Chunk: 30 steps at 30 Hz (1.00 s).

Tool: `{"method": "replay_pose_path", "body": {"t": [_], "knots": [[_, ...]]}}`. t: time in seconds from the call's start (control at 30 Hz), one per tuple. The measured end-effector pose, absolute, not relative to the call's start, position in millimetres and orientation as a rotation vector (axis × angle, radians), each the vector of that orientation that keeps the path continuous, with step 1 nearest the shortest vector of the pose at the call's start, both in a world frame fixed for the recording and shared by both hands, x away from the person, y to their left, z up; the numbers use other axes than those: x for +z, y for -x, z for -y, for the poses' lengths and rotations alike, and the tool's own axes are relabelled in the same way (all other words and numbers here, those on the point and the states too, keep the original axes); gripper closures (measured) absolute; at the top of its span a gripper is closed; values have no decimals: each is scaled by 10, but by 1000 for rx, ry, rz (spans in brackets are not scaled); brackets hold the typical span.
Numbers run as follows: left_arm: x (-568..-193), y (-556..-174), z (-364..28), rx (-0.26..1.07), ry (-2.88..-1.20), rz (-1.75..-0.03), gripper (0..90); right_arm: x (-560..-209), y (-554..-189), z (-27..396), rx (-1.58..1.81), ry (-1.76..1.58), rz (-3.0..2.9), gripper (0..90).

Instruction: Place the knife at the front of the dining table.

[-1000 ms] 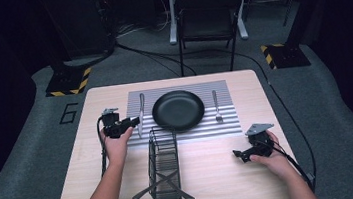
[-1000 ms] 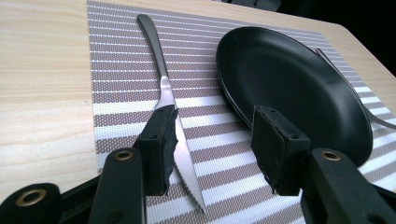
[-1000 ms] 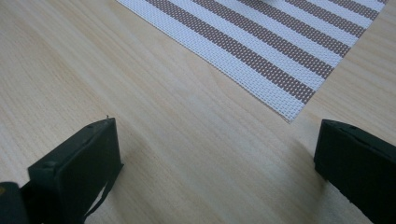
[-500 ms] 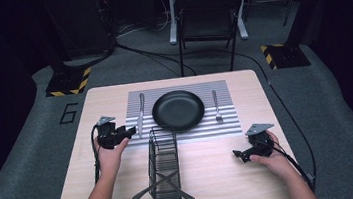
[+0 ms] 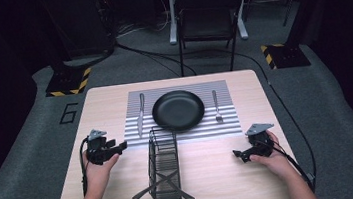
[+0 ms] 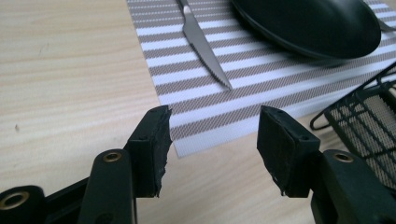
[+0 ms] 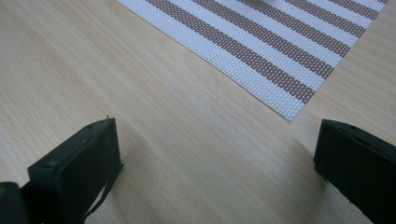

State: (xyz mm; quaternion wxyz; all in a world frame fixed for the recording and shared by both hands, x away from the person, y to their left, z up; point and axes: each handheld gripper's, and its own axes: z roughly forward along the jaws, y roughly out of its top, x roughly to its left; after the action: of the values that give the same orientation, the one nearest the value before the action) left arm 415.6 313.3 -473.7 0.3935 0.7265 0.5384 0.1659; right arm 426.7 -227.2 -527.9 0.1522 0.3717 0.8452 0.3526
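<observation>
Both grippers sit low over the wooden table [image 5: 125,196]. On the left side, the left gripper [image 5: 119,147] has its jaws apart with nothing between them, and they have just been opening wider. It points toward the striped mat [image 5: 227,124], and its own view shows the near corner of that mat just past its jaws. On the mat lies a knife [image 5: 140,114], next to a black plate [image 5: 178,110]. A fork [image 5: 216,106] lies on the other side of the plate. In the middle of the table, a black wire basket [image 5: 164,164] stands close to the near edge of the mat.

On the right side, the right gripper [image 5: 238,155] is wide open and holds nothing, with bare wood under it. It points toward the basket but is well apart from it.

Each gripper is held by a hand, and the person's arms come in from the near edge of the table. Grey carpet [image 5: 342,111] covers the floor. A dark folding chair [image 5: 205,18] stands behind the table, and the room around it is dark.
</observation>
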Motion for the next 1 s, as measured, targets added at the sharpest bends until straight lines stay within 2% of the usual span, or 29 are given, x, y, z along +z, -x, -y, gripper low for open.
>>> {"method": "replay_pose_path", "body": {"t": [0.5, 0.8, 1.0], "knots": [[-5005, -4022, -3182, 459, -1941, -1354, 432, -5279, -4266, 2272, 1011, -1067, -2424, 0], [-5126, -4063, -3261, 464, -1928, -1400, 432, -5279, -4266, 2272, 1011, -1067, -2424, 0], [-5133, -4057, -3378, 532, -1904, -1446, 419, -5279, -4266, 2272, 1011, -1067, -2424, 0]]}}
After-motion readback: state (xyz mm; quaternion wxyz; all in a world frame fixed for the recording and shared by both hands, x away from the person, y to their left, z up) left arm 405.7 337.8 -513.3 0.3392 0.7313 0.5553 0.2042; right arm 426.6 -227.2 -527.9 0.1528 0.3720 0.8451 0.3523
